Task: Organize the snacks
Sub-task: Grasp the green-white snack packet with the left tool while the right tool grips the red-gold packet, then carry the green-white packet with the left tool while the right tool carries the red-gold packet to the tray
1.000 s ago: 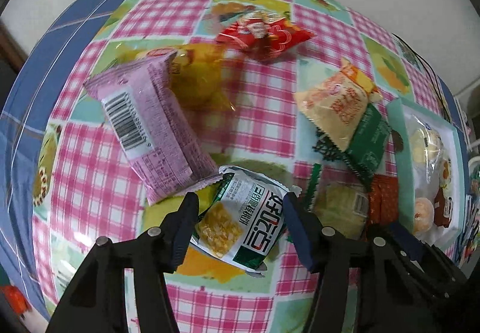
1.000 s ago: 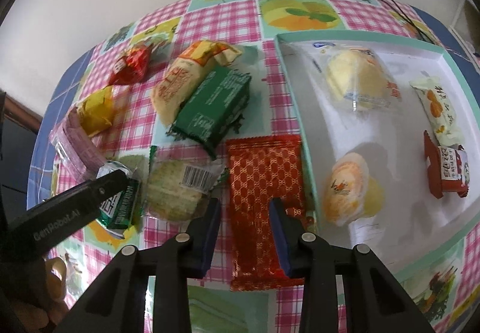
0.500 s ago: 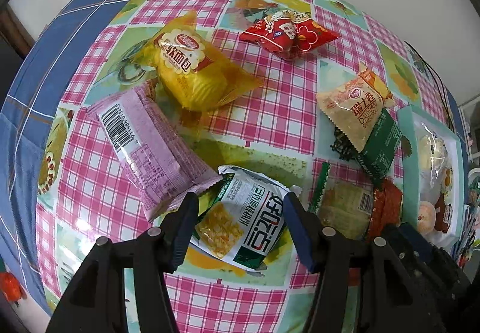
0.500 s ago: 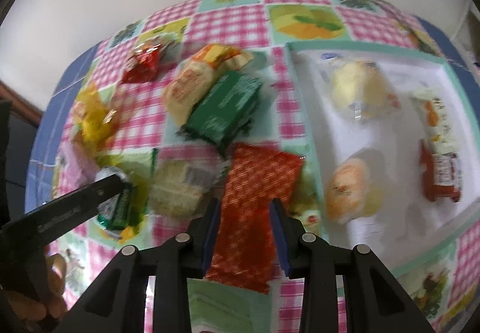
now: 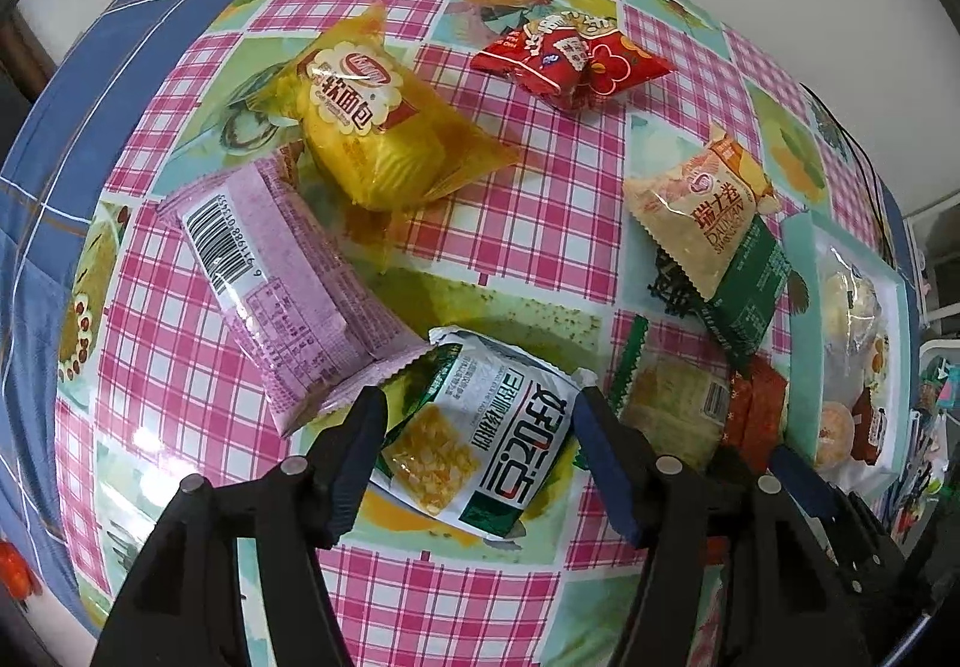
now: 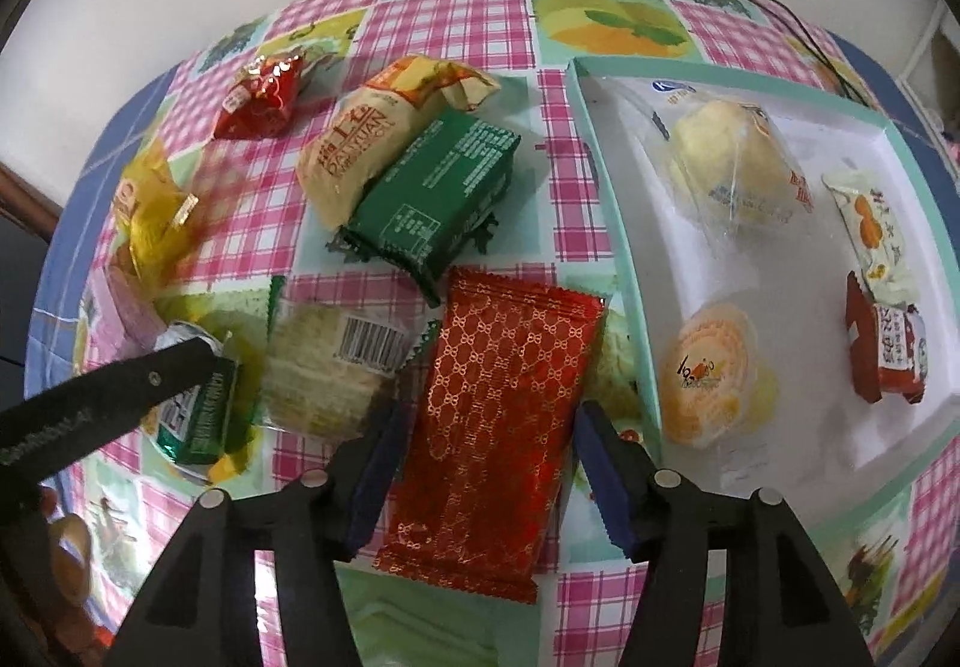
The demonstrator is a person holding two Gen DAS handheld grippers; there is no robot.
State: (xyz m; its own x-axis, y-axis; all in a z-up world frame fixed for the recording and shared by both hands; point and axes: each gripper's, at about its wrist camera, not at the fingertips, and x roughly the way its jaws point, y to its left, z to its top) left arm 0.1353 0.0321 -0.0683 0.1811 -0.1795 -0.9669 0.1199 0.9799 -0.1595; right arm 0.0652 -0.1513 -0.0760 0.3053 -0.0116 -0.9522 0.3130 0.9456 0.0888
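Pink-checked oilcloth covers the table (image 5: 528,223), glossy under both tongs. The left gripper (image 5: 477,421) straddles a crinkly green-and-white packet (image 5: 486,439), jaws opening, pads seemingly clear of it. The right gripper (image 6: 489,439) straddles a flat red foil packet (image 6: 498,403), jaws opening too. Outward: a yellow pillow bag (image 5: 378,138) and purple wrapper (image 5: 288,289) lie loose (most snacks do), while four sit in the white tray (image 6: 606,138).
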